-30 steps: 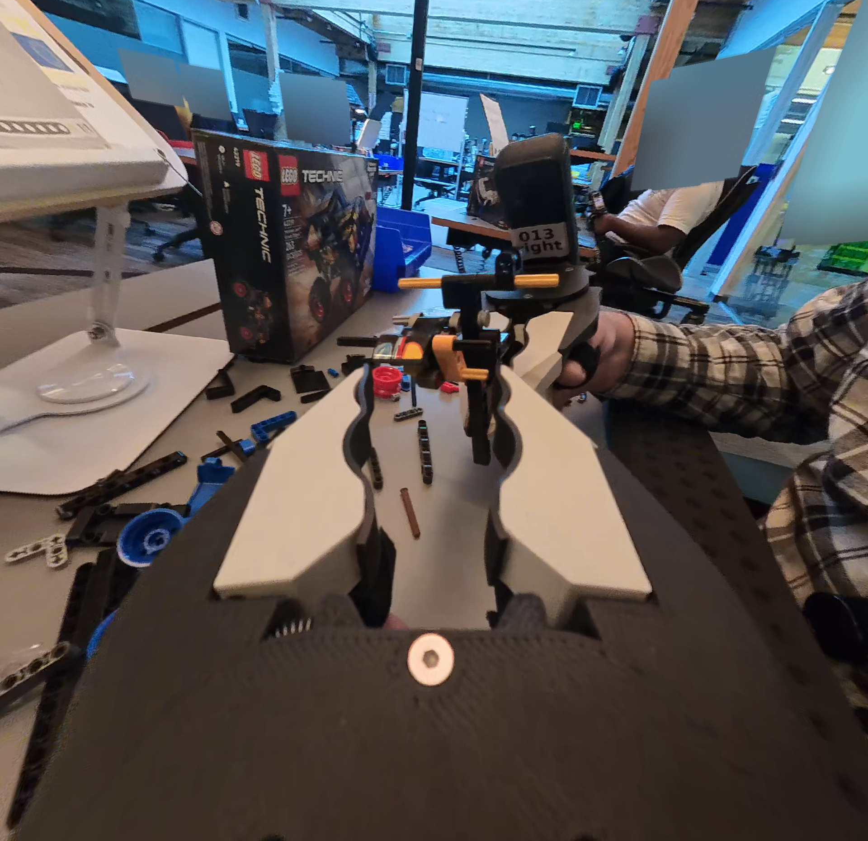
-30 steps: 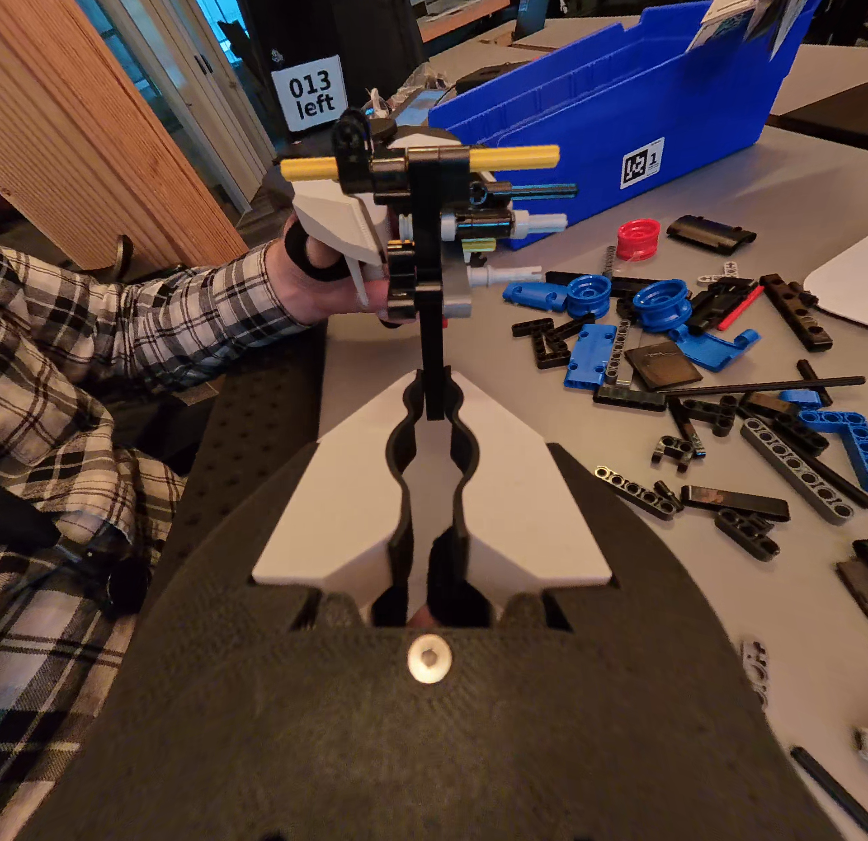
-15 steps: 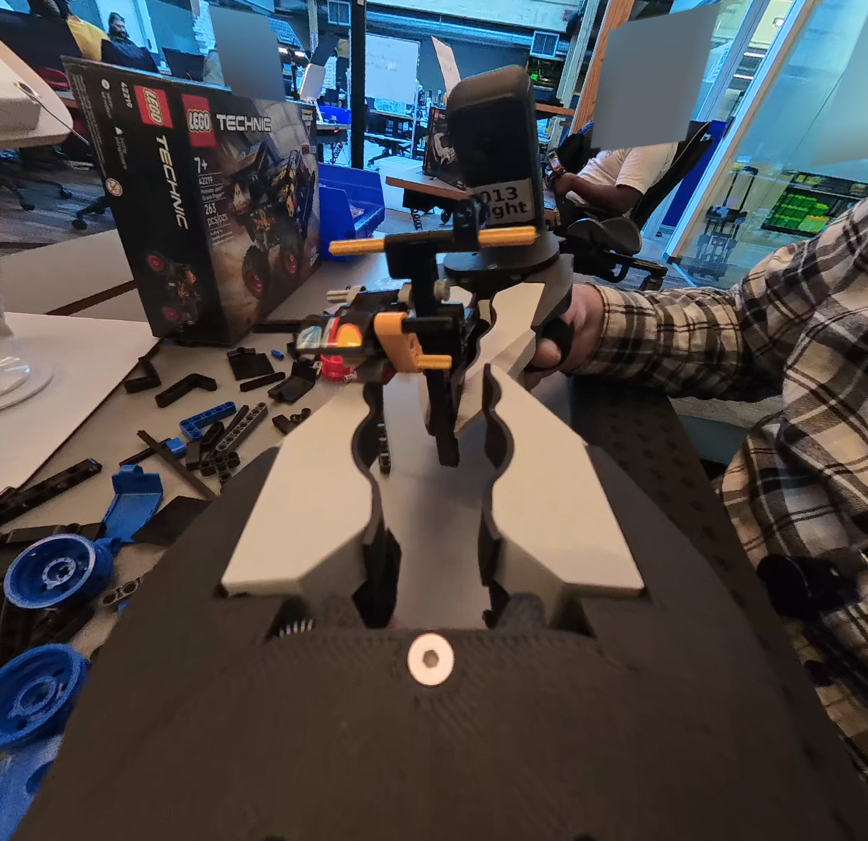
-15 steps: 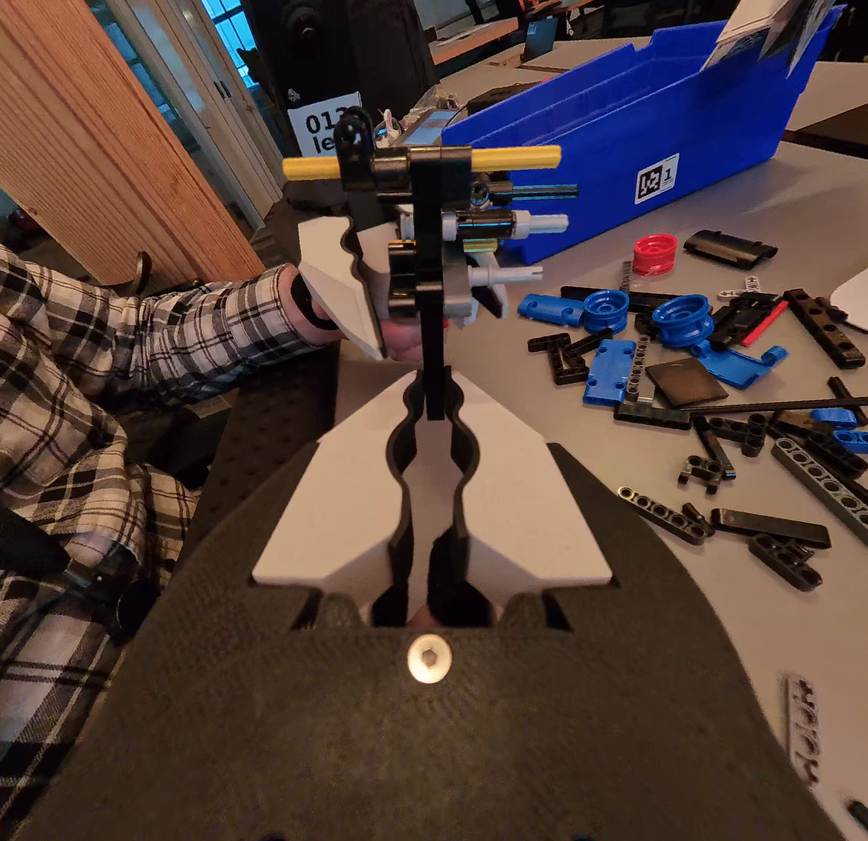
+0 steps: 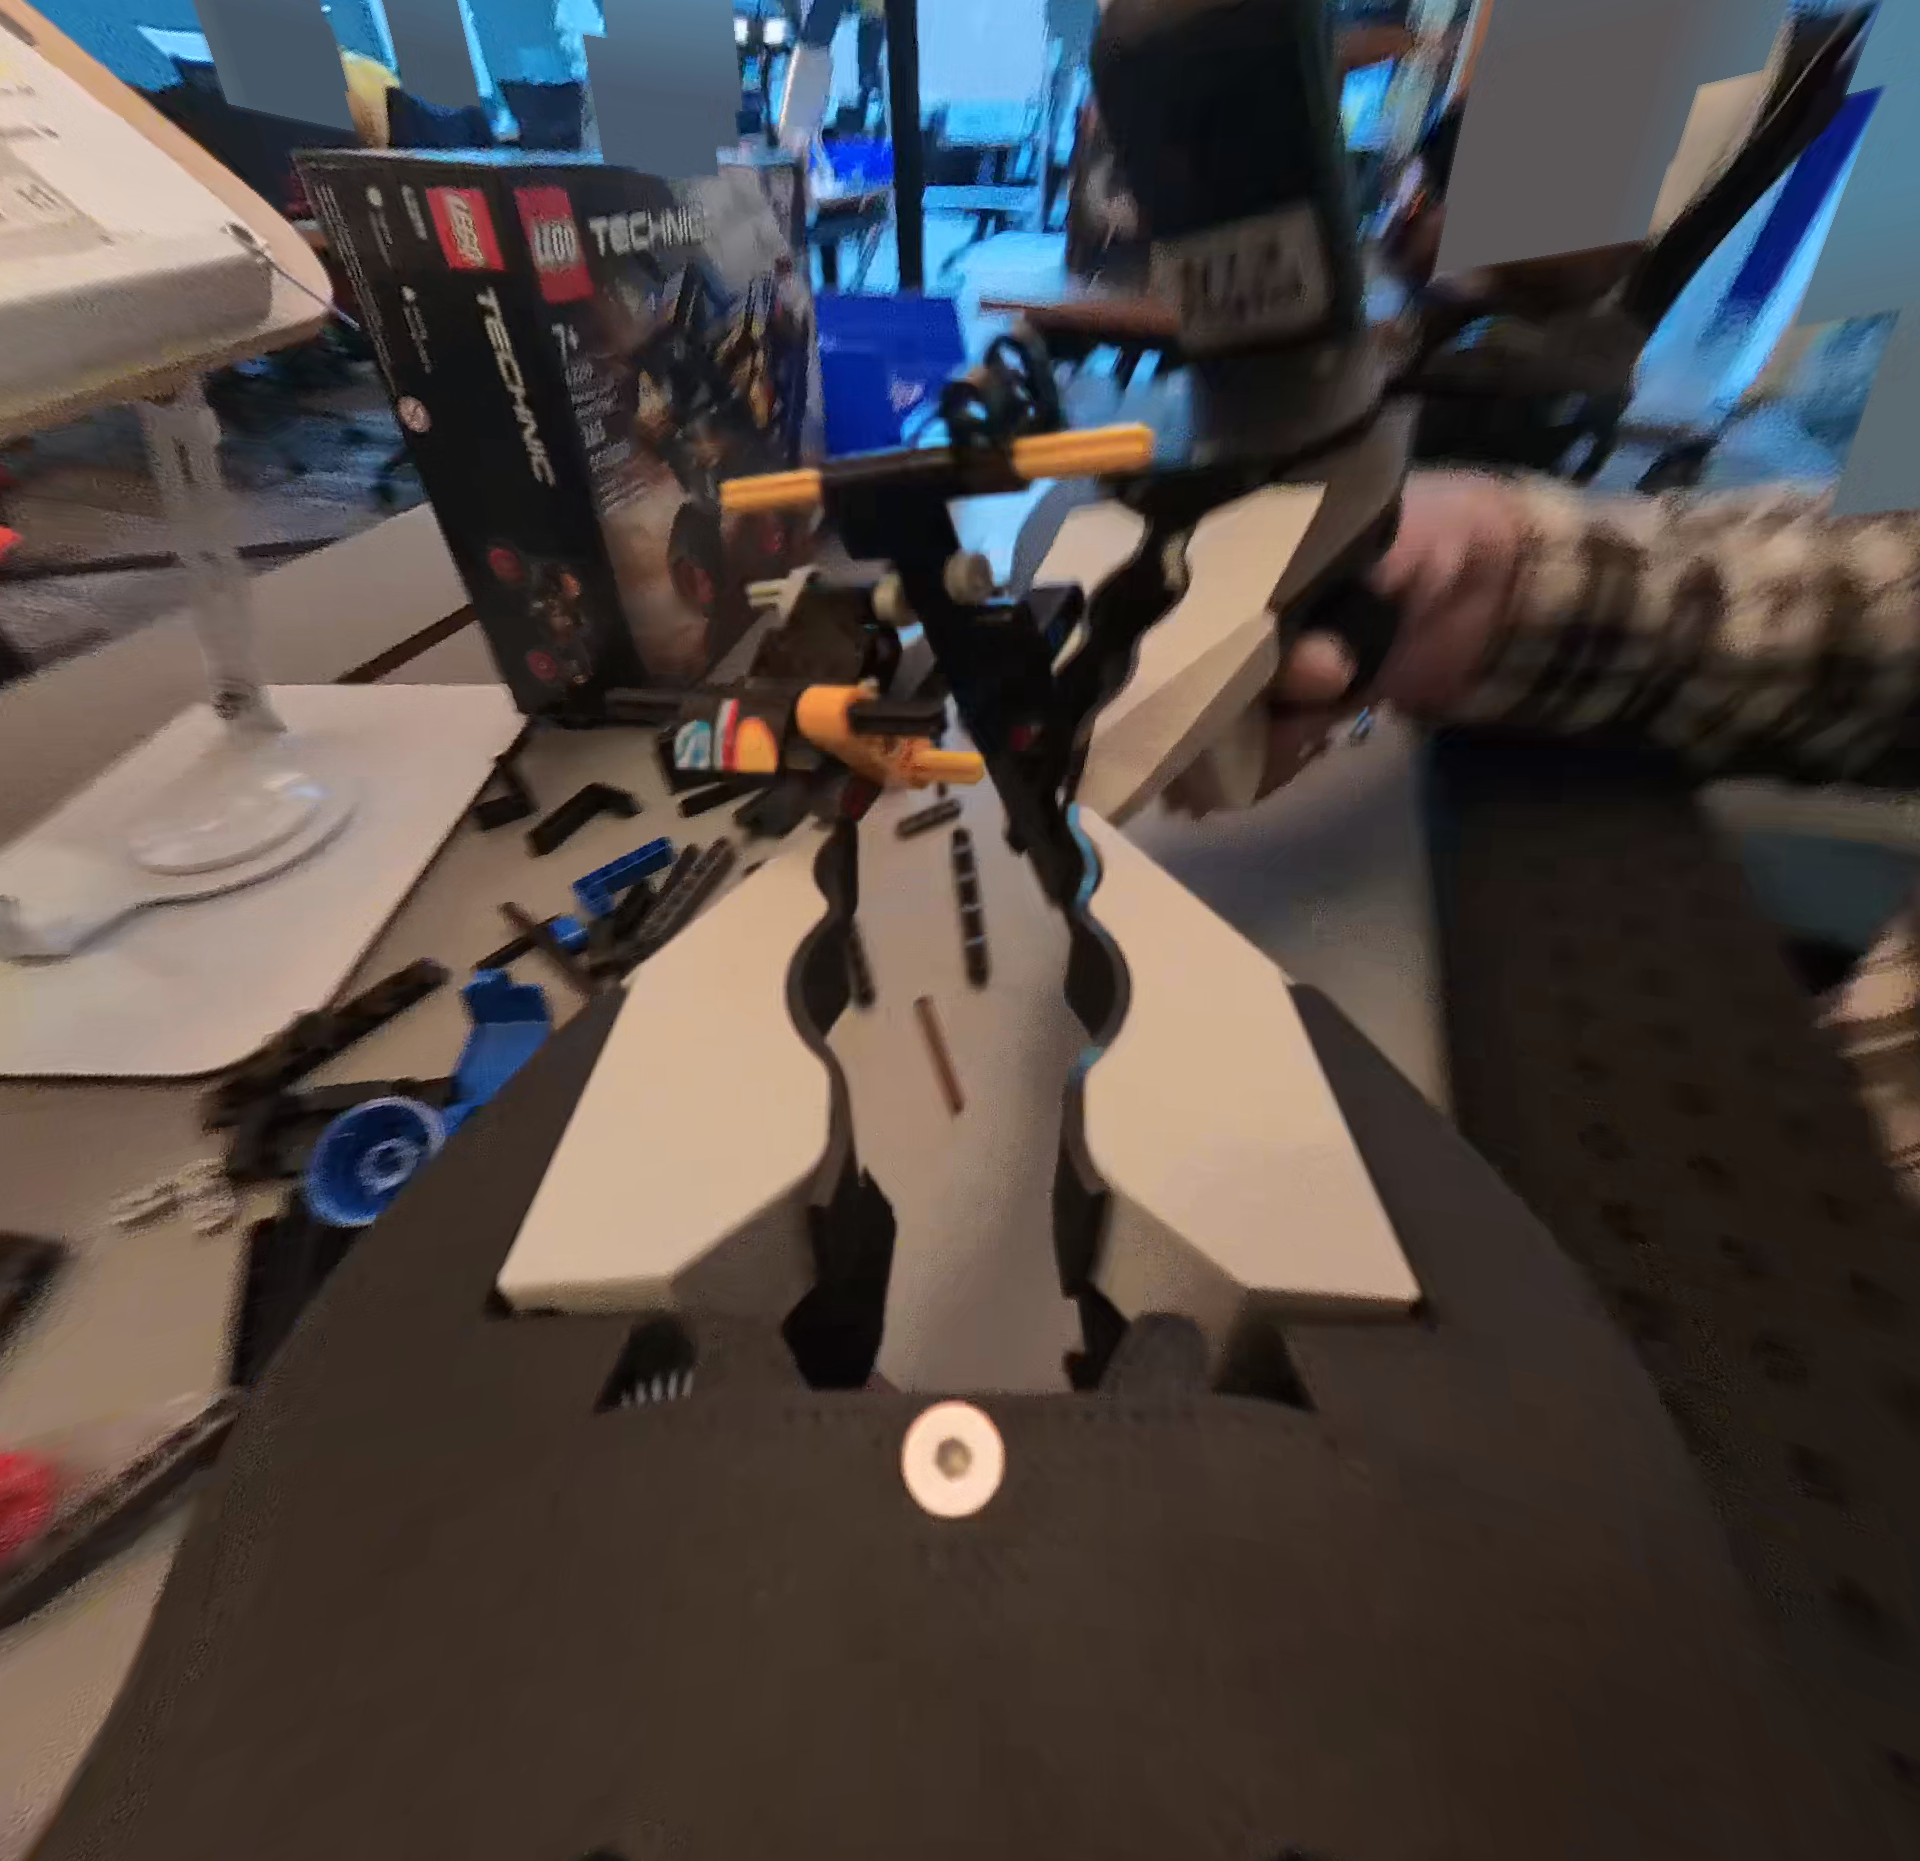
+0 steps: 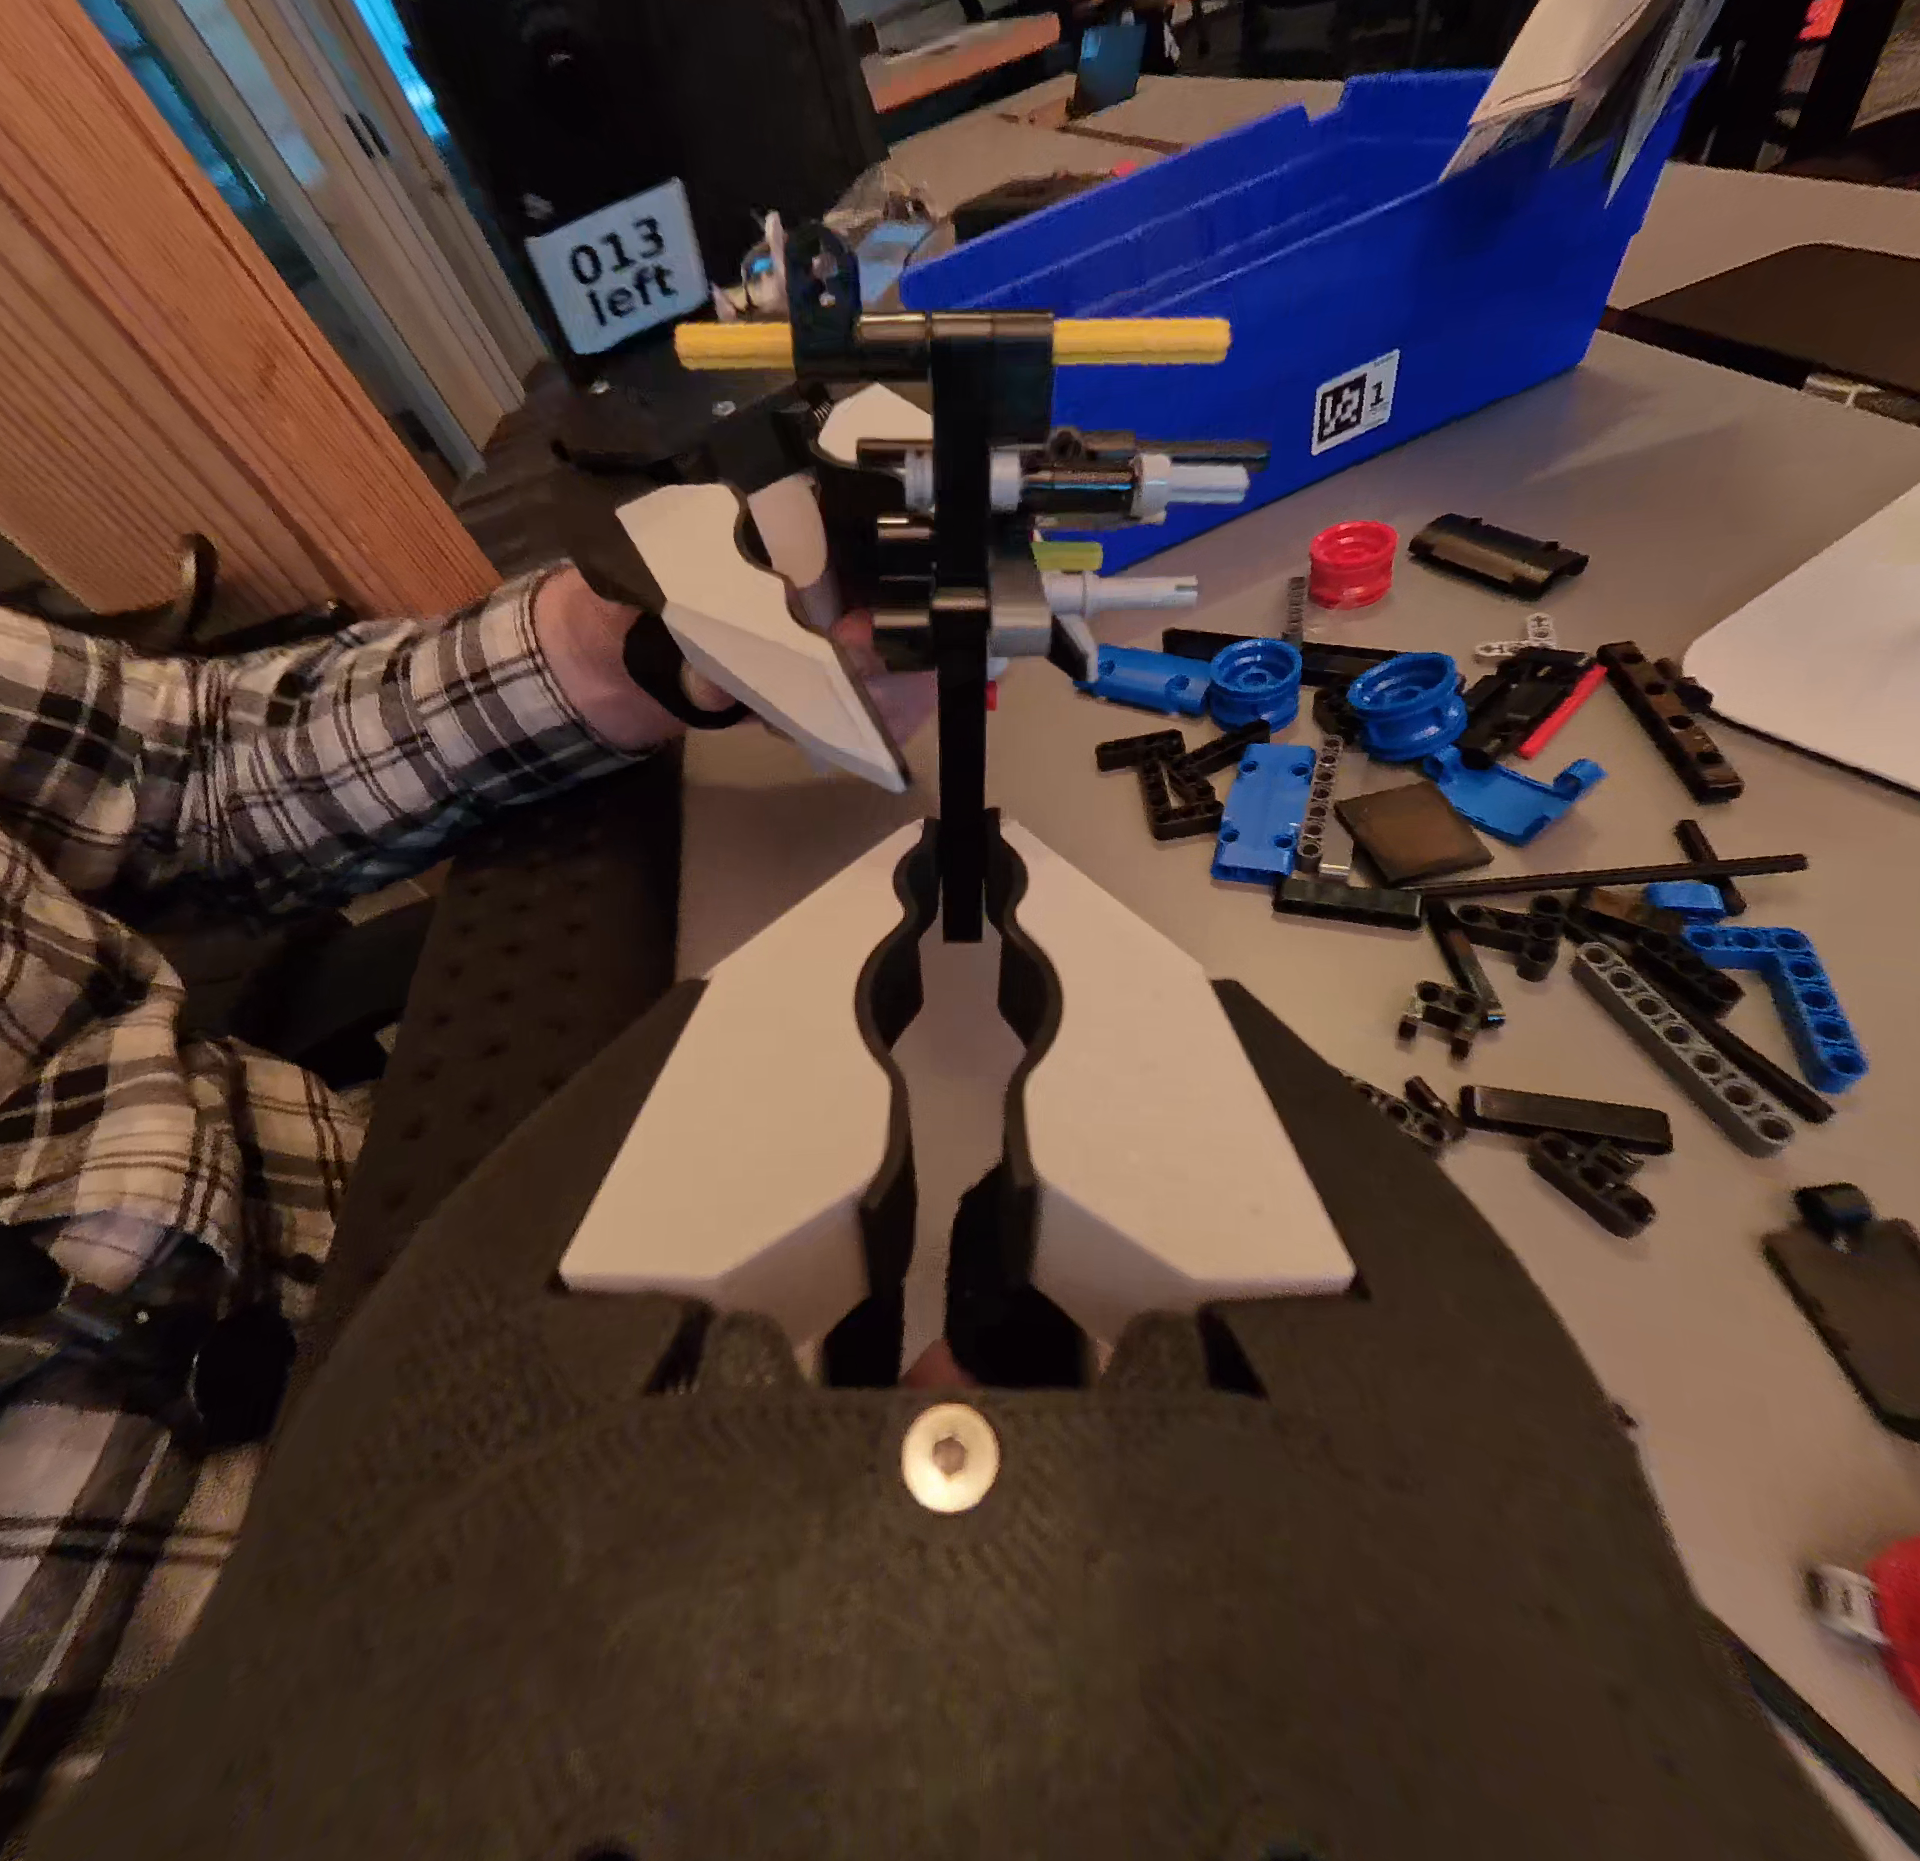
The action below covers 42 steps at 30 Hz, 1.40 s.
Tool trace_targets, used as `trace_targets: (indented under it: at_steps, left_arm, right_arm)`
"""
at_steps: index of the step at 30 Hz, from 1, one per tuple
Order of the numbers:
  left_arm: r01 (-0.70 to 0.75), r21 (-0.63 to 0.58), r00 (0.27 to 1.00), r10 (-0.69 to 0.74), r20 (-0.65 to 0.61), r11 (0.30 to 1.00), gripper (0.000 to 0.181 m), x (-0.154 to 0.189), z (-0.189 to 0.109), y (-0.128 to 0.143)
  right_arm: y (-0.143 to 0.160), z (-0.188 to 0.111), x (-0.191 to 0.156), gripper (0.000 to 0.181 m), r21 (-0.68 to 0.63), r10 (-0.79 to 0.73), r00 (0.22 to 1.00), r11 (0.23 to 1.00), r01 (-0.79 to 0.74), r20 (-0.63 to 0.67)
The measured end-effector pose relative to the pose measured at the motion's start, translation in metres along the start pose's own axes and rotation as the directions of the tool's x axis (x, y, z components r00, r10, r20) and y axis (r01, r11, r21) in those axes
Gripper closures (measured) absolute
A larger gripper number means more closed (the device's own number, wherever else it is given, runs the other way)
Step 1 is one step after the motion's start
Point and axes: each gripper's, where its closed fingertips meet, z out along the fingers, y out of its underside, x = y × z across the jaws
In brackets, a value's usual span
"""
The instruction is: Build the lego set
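Your right gripper (image 6: 961, 876) is clamped on the lower end of the black beam of the lego assembly (image 6: 966, 481), holding it upright above the grey table (image 6: 1558, 481). Your left gripper (image 5: 951, 855) sits w/ fingers apart, empty, just beside the assembly. Loose parts (image 6: 1455, 803) lie to the right, near a blue bin (image 6: 1299, 253).

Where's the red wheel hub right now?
Right wrist view, upper right: the red wheel hub sits on the table just in front of the blue bin, beside a black curved panel.
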Motion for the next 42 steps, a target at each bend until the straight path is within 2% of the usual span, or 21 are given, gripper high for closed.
trace_targets:
  at_steps: [2, 5, 7, 13, 16, 21, 24, 29, 35, 39, 42]
  left_arm:
    - [-0.070, -0.065, 0.996, 0.073, 0.043, 0.995, 0.137, -0.003, 0.001, 0.008]
    - [-0.088, -0.090, 0.995, 0.092, 0.040, 0.992, 0.132, -0.002, -0.001, 0.011]
    - [-0.113, -0.119, 0.989, 0.123, 0.080, 0.986, 0.130, -0.010, -0.004, 0.014]
    - [-0.190, -0.083, 0.964, 0.202, 0.173, 0.978, 0.120, -0.020, -0.016, -0.001]
    - [-0.252, -0.066, 0.951, 0.259, 0.170, 0.966, 0.122, -0.013, -0.015, -0.006]
    - [-0.287, -0.183, 0.940, 0.314, 0.137, 0.940, 0.126, -0.013, -0.010, 0.019]
    - [-0.291, -0.217, 0.947, 0.313, 0.074, 0.932, 0.129, -0.003, -0.007, 0.030]
    - [-0.384, -0.357, 0.910, 0.414, 0.009, 0.851, 0.126, 0.002, -0.008, 0.060]
    - [-0.496, -0.391, 0.827, 0.559, 0.060, 0.775, 0.138, -0.006, -0.010, 0.060]
    - [-0.539, -0.364, 0.778, 0.615, 0.131, 0.759, 0.159, -0.012, -0.006, 0.047]
    - [-0.566, -0.354, 0.742, 0.647, 0.176, 0.744, 0.163, -0.015, -0.005, 0.039]
  right_arm:
    - [-0.001, -0.005, 0.006, 0.176, -0.020, -0.015, 0.999, 1.000, 0.014, -0.030]
    - [0.003, -0.011, 0.015, 0.176, -0.080, -0.034, 0.997, 0.996, 0.028, -0.070]
    - [0.007, -0.015, 0.017, 0.176, -0.131, -0.041, 0.997, 0.991, 0.032, -0.070]
    - [0.016, -0.025, 0.021, 0.177, -0.312, -0.152, 0.986, 0.942, 0.123, -0.072]
    - [0.013, -0.029, 0.024, 0.176, -0.357, -0.195, 0.979, 0.920, 0.161, -0.062]
    - [0.012, -0.025, 0.029, 0.176, -0.374, -0.188, 0.981, 0.914, 0.159, -0.044]
    - [0.015, -0.023, 0.028, 0.176, -0.359, -0.150, 0.988, 0.924, 0.131, -0.025]
    - [0.014, -0.025, 0.027, 0.176, -0.309, -0.071, 0.997, 0.949, 0.070, 0.009]
    - [0.011, -0.030, 0.027, 0.176, -0.249, 0.020, 0.998, 0.969, -0.005, 0.058]
    - [0.005, -0.033, 0.021, 0.176, -0.208, 0.055, 0.994, 0.977, -0.034, 0.099]
    - [0.000, -0.036, 0.021, 0.176, -0.178, 0.074, 0.991, 0.983, -0.053, 0.110]
